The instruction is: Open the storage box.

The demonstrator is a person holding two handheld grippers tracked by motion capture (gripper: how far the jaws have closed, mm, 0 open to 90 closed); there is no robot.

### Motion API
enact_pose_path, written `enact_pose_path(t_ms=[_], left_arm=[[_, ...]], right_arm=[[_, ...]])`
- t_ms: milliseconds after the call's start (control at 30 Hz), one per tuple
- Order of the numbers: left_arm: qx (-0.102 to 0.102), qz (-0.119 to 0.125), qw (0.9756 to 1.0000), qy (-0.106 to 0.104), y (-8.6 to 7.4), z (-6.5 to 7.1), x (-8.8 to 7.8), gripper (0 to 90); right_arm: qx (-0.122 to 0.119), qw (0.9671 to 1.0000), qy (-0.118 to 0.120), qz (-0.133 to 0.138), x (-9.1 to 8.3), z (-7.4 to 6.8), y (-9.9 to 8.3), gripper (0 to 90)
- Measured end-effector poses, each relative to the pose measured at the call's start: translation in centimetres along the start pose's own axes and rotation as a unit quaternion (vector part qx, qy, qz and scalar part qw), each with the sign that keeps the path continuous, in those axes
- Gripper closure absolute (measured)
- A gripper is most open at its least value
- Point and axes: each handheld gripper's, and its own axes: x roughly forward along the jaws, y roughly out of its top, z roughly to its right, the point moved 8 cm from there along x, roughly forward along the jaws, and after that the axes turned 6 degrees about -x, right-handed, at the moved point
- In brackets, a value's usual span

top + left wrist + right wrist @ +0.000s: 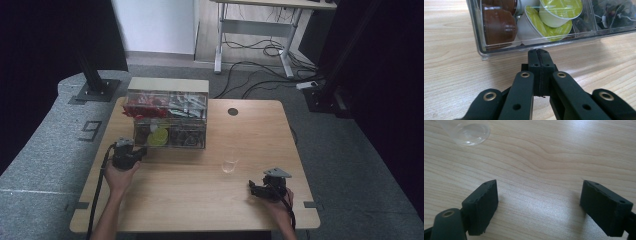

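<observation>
facing clear organizer | left gripper closed | cup ahead of right gripper

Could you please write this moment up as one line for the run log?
left gripper: shut, empty, at clear organizer box front | right gripper: open, empty, over table | clear cup: on table, untouched

Clear plastic two-tier organiser box stood upper left on the pale wooden table, small clear plastic cup lower right of it, near centre frame
</observation>
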Motion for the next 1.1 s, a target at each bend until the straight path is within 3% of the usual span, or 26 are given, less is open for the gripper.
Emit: enact_pose_path(t_ms=[867,1100], left_arm=[[0.006,0.008,0.9999,-0.003,0.3,0.6,-0.8,90.0],[0.002,0.029,0.9995,-0.01,1.1,0.8,-1.9,90.0]], right_arm=[[0.001,1.0,-0.002,0.0,0.0,0.0,0.0,15.6],[0.001,1.0,-0.002,0.0,0.0,0.0,0.0,15.6]])
